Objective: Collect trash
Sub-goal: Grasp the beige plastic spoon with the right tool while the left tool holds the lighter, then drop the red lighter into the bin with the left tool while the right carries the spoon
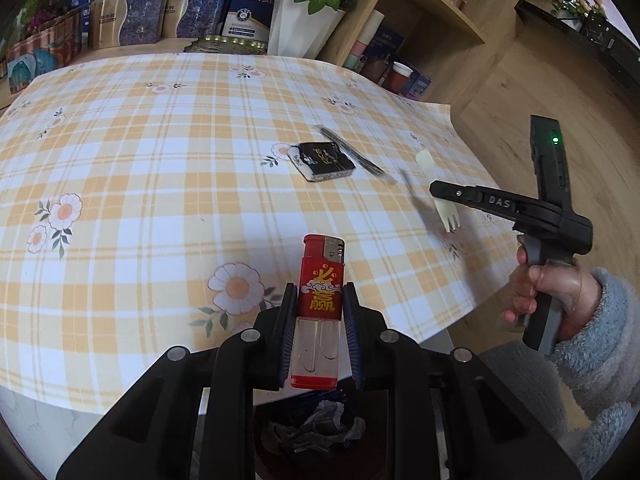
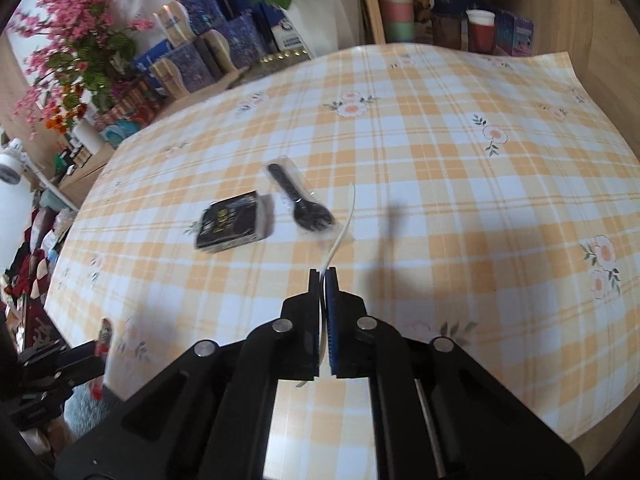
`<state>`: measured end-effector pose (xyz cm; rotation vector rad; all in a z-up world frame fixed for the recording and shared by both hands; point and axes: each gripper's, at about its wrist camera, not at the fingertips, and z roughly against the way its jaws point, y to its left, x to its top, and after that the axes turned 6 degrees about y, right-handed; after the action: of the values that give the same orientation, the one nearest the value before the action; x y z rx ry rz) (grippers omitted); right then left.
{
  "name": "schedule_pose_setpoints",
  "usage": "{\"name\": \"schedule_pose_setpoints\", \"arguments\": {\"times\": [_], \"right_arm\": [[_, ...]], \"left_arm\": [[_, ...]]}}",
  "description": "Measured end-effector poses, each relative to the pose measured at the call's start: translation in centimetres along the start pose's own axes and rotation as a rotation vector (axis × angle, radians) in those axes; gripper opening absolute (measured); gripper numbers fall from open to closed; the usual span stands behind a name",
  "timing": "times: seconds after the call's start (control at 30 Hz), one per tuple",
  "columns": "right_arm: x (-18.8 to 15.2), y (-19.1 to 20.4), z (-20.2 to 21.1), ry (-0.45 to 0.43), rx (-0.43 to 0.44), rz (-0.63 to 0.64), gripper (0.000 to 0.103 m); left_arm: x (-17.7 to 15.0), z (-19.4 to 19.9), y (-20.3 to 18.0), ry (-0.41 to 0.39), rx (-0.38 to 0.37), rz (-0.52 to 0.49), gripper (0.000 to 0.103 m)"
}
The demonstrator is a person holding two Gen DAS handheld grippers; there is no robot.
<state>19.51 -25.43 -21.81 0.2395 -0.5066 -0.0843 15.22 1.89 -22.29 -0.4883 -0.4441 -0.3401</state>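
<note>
My left gripper (image 1: 320,293) is shut on a red lighter (image 1: 323,276) with a clear lower body, held above the near table edge. In the right wrist view, my right gripper (image 2: 323,274) is shut on a thin cream plastic fork (image 2: 341,236) seen edge-on, lifted off the cloth. The left wrist view shows that fork (image 1: 425,161) crossing the right gripper (image 1: 436,189), tines toward the table edge. A black pack (image 2: 234,222) and a black fork in a clear wrapper (image 2: 298,204) lie side by side on the checked tablecloth (image 2: 460,168).
Below the left gripper, past the table edge, a dark bin holds crumpled paper (image 1: 316,426). Blue and gold boxes (image 1: 132,20) and a white vase of red roses (image 1: 298,24) line the far edge. Wooden shelves (image 1: 432,20) stand at the right.
</note>
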Motion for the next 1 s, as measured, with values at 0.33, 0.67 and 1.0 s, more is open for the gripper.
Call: {"name": "schedule_pose_setpoints", "arguments": {"times": [0.33, 0.67, 1.0], "right_arm": [[-6.0, 2.3, 6.1, -0.054, 0.040, 0.125, 0.007], [-10.9, 2.2, 8.3, -0.049, 0.079, 0.097, 0.007], [-13.1, 1.9, 9.6, -0.049, 0.097, 0.058, 0.007]], "left_arm": [[-3.6, 0.9, -3.9, 0.085, -0.062, -0.138, 0.023], [-8.1, -2.8, -4.8, 0.294, -0.066, -0.116, 0.023], [-11.4, -6.3, -5.7, 0.443, -0.039, -0.186, 0.023]]}}
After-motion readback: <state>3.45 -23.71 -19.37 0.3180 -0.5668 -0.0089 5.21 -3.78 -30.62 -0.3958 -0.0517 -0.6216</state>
